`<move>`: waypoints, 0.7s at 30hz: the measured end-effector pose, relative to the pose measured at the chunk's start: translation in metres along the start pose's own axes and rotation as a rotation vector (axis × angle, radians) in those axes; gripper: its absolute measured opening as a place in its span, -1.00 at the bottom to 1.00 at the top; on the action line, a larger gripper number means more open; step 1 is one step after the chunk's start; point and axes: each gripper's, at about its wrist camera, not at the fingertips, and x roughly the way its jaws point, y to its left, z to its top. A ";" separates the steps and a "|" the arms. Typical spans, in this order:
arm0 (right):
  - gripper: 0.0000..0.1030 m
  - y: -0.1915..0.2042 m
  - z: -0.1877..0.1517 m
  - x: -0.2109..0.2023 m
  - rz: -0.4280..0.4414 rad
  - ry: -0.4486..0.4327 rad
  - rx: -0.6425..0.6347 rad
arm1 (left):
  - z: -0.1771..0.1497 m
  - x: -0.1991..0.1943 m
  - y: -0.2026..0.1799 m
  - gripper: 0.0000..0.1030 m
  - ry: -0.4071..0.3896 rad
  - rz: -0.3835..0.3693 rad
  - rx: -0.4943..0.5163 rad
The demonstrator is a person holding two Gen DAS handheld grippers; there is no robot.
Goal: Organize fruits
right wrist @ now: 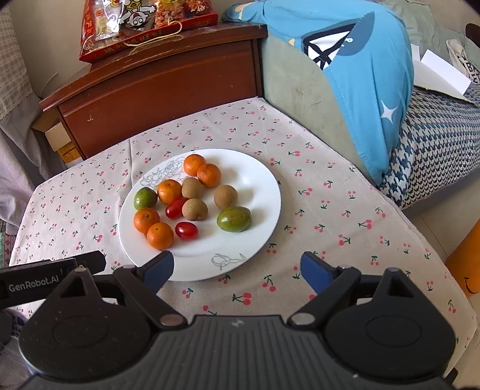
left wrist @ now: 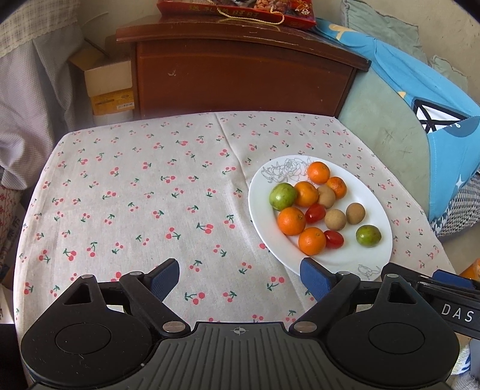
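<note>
A white plate [right wrist: 258,180] with a drawn flower sits on the cherry-print tablecloth [right wrist: 330,210]. It holds several small oranges [right wrist: 160,235], two red cherry tomatoes [right wrist: 186,230], three brown longans [right wrist: 225,196] and two green fruits [right wrist: 233,219]. The plate also shows in the left wrist view [left wrist: 369,192], right of centre. My left gripper [left wrist: 240,280] is open and empty, above the cloth left of the plate's near rim. My right gripper [right wrist: 237,270] is open and empty, over the plate's near rim.
A brown wooden cabinet [right wrist: 168,90] stands behind the table with a red snack bag [right wrist: 144,27] on top. A cardboard box [left wrist: 105,84] stands at its left. A sofa with a blue cushion [right wrist: 360,75] borders the table's right side.
</note>
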 end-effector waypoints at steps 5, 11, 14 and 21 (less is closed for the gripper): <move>0.80 0.003 0.000 0.004 -0.010 0.007 -0.006 | 0.000 0.006 -0.001 0.74 0.012 0.028 0.002; 0.81 0.007 -0.001 0.011 -0.037 0.018 -0.024 | -0.001 0.012 -0.009 0.74 0.029 0.045 0.012; 0.81 0.005 -0.001 0.014 -0.053 0.031 -0.005 | -0.003 0.014 -0.011 0.74 0.037 0.061 0.020; 0.82 0.004 0.000 0.018 -0.074 0.040 0.006 | -0.006 0.018 -0.016 0.74 0.054 0.085 0.031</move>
